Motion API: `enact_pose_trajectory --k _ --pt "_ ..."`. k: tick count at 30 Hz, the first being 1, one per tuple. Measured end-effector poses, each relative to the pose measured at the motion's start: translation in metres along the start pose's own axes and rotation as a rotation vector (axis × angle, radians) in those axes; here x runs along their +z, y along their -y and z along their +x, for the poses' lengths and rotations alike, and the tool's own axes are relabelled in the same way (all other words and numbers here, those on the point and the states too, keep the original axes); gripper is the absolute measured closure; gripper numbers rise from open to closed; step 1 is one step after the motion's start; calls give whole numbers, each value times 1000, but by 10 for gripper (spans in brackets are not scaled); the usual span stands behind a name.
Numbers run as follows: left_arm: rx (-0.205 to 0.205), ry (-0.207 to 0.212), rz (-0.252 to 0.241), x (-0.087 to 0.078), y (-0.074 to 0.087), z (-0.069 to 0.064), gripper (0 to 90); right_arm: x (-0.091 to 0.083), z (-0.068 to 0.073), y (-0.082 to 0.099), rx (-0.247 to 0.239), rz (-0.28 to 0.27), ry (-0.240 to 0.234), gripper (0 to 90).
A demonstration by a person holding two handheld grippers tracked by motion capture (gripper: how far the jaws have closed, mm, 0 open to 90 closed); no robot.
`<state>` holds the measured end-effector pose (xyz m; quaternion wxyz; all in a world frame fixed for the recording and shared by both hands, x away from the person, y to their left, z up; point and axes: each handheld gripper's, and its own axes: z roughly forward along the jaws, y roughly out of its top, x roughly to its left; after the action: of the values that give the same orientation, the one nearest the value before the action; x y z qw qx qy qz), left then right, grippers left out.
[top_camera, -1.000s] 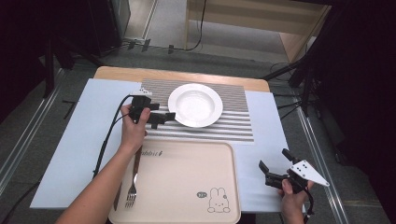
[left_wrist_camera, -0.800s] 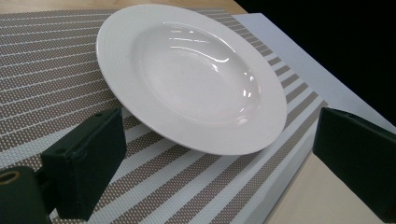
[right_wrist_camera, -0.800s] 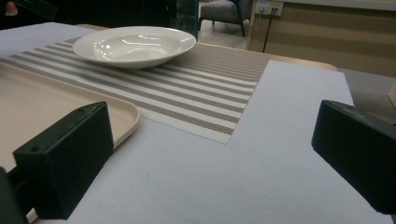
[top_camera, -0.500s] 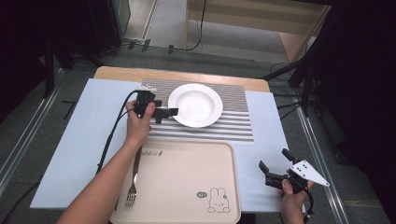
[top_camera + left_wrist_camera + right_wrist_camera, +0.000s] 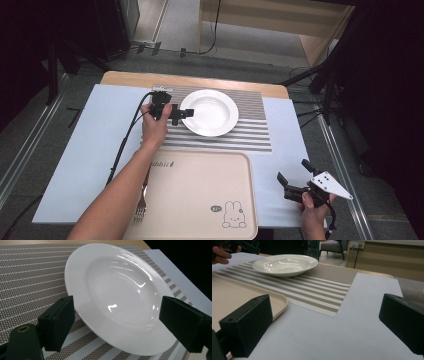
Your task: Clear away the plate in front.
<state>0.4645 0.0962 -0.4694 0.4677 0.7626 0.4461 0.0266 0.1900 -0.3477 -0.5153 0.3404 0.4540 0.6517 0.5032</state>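
Left gripper [image 5: 188, 113] reaching the white plate [image 5: 212, 111] on the striped mat [image 5: 250, 135].
Jaws just closing a little, but not pinching yet, plate rim sitting between them. Right gripper [image 5: 290, 182] hanging with jaws wide apart by the tan tray [image 5: 200, 200], holding nothing. Fork [image 5: 142, 202] lying beside the tray.
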Motion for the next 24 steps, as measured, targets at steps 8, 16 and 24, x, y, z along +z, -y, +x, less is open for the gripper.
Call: enact_pose_trajectory --k 8,16,24 --pt "-29 -21 26 9 4 10 136 0 0 0 1 -1 -1 0" --pt "-58 -41 65 20 5 13 143 0 0 0 4 0 -1 0" --pt "-70 -72 83 33 3 6 261 0 -1 0 8 -3 -3 0"
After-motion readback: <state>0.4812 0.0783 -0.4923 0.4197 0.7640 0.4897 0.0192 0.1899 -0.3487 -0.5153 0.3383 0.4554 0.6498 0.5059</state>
